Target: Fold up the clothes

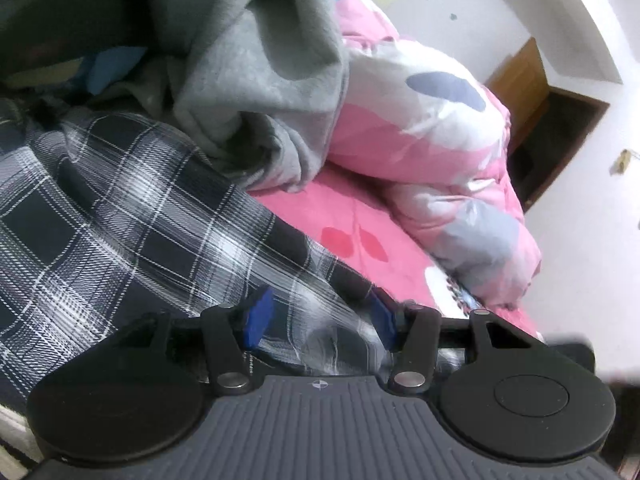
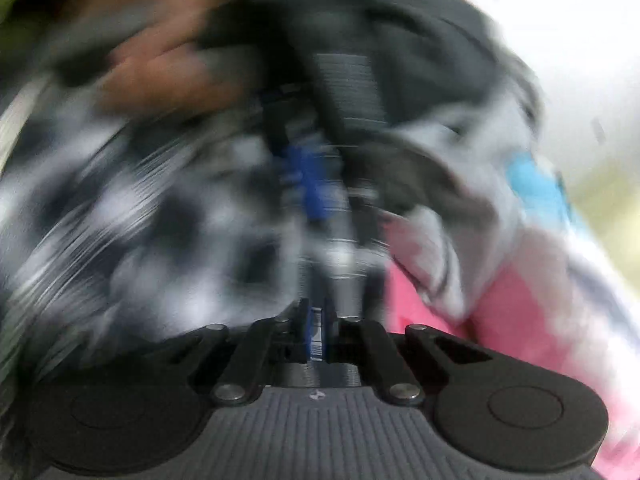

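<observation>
A navy-and-white plaid shirt (image 1: 120, 208) lies spread over the bed, filling the left of the left wrist view. My left gripper (image 1: 320, 318) stands open low over it, and a fold of the plaid cloth lies loosely between its blue pads (image 1: 260, 316). The right wrist view is badly blurred. In it my right gripper (image 2: 316, 332) is shut, with a thin sliver of striped cloth pinched between its pads, and the plaid shirt (image 2: 160, 220) spreads out to the left. A person's hand (image 2: 160, 68) shows at the upper left of that view.
A crumpled grey sweatshirt (image 1: 260, 80) is heaped just beyond the shirt. A pink-and-white quilt (image 1: 420, 140) is bunched on the pink sheet (image 1: 340, 216) to the right. Behind stand a white wall and a wooden door (image 1: 520, 76). Dark and blue clothes (image 1: 108, 68) are piled at the far left.
</observation>
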A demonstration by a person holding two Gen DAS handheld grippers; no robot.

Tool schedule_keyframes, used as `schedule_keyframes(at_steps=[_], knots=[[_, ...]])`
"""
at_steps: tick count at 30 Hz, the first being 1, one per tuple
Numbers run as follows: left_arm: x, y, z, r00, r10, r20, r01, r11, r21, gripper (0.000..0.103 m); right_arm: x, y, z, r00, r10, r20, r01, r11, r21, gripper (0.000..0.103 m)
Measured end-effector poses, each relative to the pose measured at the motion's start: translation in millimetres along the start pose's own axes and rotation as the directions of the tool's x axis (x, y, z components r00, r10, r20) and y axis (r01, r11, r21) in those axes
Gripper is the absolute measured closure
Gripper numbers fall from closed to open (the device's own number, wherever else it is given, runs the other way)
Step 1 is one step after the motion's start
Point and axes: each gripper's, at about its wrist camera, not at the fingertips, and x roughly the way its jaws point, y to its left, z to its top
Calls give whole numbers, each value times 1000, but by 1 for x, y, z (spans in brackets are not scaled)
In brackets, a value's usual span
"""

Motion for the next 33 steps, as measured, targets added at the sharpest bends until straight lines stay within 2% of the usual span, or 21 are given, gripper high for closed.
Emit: schedule_keyframes(at_steps=[1, 3, 5, 6, 7, 8, 10, 12, 13, 14, 16, 17, 18, 20, 21, 24, 27, 29, 30, 33], knots=[[2, 0, 0, 1000, 6, -1, -6, 1000, 0, 50, 0, 8, 1, 1000, -17, 1, 17, 998, -54, 99], [5, 1, 0, 1000, 18, -4, -18, 1000, 0, 50, -2, 8, 4, 1000, -19, 9, 20, 997, -73, 99], [5, 1, 0, 1000, 21, -7, -21, 1000, 4, 50, -5, -18, 1, 1000, 24, 17, -25, 997, 79, 98], [5, 2, 0, 1000, 21, -7, -21, 1000, 5, 50, -3, -35, -4, 999, 34, 20, -37, 984, 174, 97], [5, 2, 0, 1000, 22, -8, -22, 1000, 6, 50, -1, -56, -13, 999, 42, 20, -46, 954, 296, 97], [5, 2, -1, 1000, 23, -8, -23, 1000, 8, 50, 2, -80, -28, 998, 54, 18, -57, 899, 434, 96], [5, 2, -1, 1000, 25, -7, -25, 1000, 12, 50, 22, -113, -56, 992, 117, 40, -115, 748, 653, 81], [5, 2, -1, 1000, 24, -6, -24, 1000, 14, 50, 46, -142, -83, 980, 179, 83, -170, 549, 819, 69], [4, 2, -2, 1000, 25, -5, -25, 1000, 13, 51, 58, -156, -96, 973, 205, 110, -191, 434, 881, 69], [3, 1, -2, 1000, 26, -4, -26, 1000, 11, 51, 69, -163, -105, 963, 235, 130, -209, 352, 912, 69], [4, 2, -2, 1000, 21, -4, -21, 1000, 5, 51, 88, -163, -116, 939, 304, 157, -239, 252, 938, 69], [4, 2, -2, 1000, 19, -5, -19, 1000, 3, 51, 96, -162, -118, 922, 342, 178, -262, 216, 941, 69], [4, 3, -2, 1000, 18, -5, -18, 1000, 2, 51, 99, -159, -117, 908, 368, 200, -288, 205, 935, 68], [4, 3, -2, 1000, 17, -6, -17, 1000, 4, 51, 90, -152, -112, 903, 362, 233, -326, 221, 919, 66], [4, 3, -2, 1000, 18, -6, -18, 1000, 5, 51, 86, -150, -112, 898, 358, 257, -346, 212, 914, 66], [4, 3, -3, 1000, 17, -5, -17, 1000, 4, 51, 77, -149, -117, 874, 358, 329, -397, 136, 908, 65], [3, 5, -2, 1000, 16, -1, -16, 1000, -4, 51, 74, -150, -124, 863, 359, 356, -410, 85, 908, 65], [2, 6, -2, 1000, 15, 0, -15, 1000, -7, 51, 72, -150, -126, 847, 358, 392, -440, 60, 896, 65], [2, 6, -3, 1000, 16, 0, -16, 1000, -6, 51, 71, -149, -124, 847, 363, 389, -442, 72, 894, 65], [2, 6, -3, 1000, 17, 0, -17, 1000, -3, 51, 68, -143, -113, 861, 391, 324, -417, 180, 891, 66]])
